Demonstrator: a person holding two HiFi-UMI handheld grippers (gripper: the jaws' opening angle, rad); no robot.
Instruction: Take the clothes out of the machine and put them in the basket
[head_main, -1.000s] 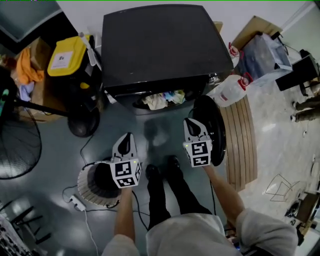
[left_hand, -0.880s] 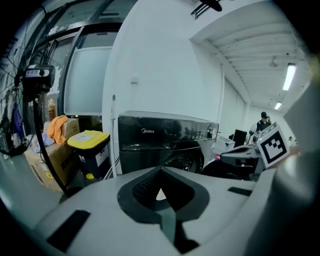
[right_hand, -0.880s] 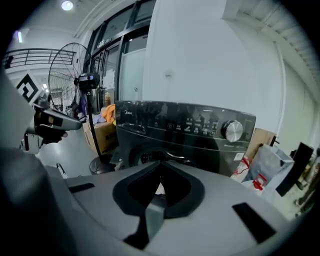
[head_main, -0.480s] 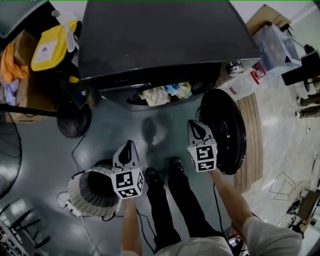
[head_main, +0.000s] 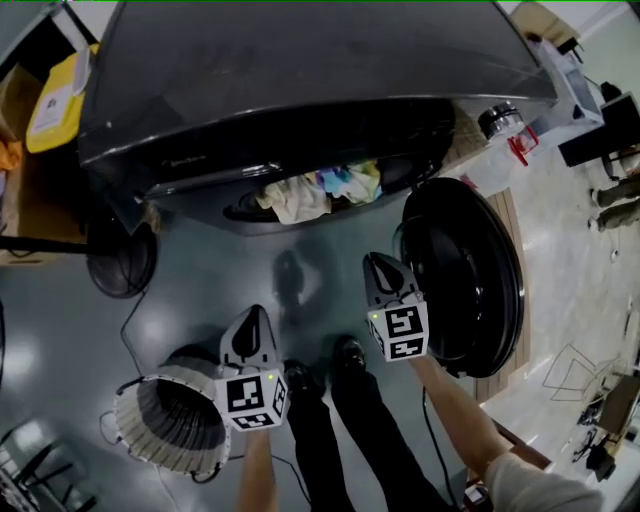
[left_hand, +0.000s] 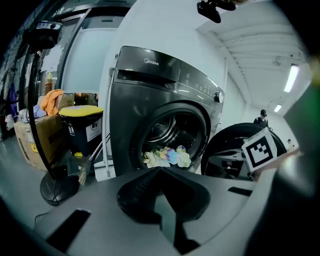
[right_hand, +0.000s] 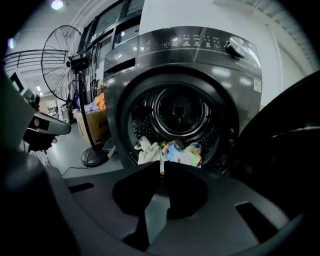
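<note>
Main risk as I see it: both pairs of jaws are pressed together w/ nothing in them, on the left gripper (head_main: 250, 330) and the right gripper (head_main: 385, 275) alike. If I drive in like that I'd only shove the crumpled pale and multicoloured clothes (head_main: 320, 192) deeper, so they need opening first.

Second: the heap sits right at the front lip of the drum in the dark grey front-loading washing machine (head_main: 300, 80), some of it lapping over the lip. The pieces look tangled, so a tug on one could prob. drag others onto the grey floor (head_main: 250, 270).

Third: the round black door (head_main: 465, 275) hangs open just beside the right gripper, and a wide swing that side would knock it.

Last: the white ribbed round basket (head_main: 160, 430) looks light, so a load dropped on its rim might tip it.

Containers:
- Drum: holds the clothes, all at the front bottom. The rest looks bare in the right gripper view.
- Basket: stands on the floor apart from the machine, nr my left foot and partly under the left gripper. Its inside reads dark and I see no cloth in it.
- Yellow-lidded bin (head_main: 55, 90): by the machine's left side, lid on, contents unknown.
</note>
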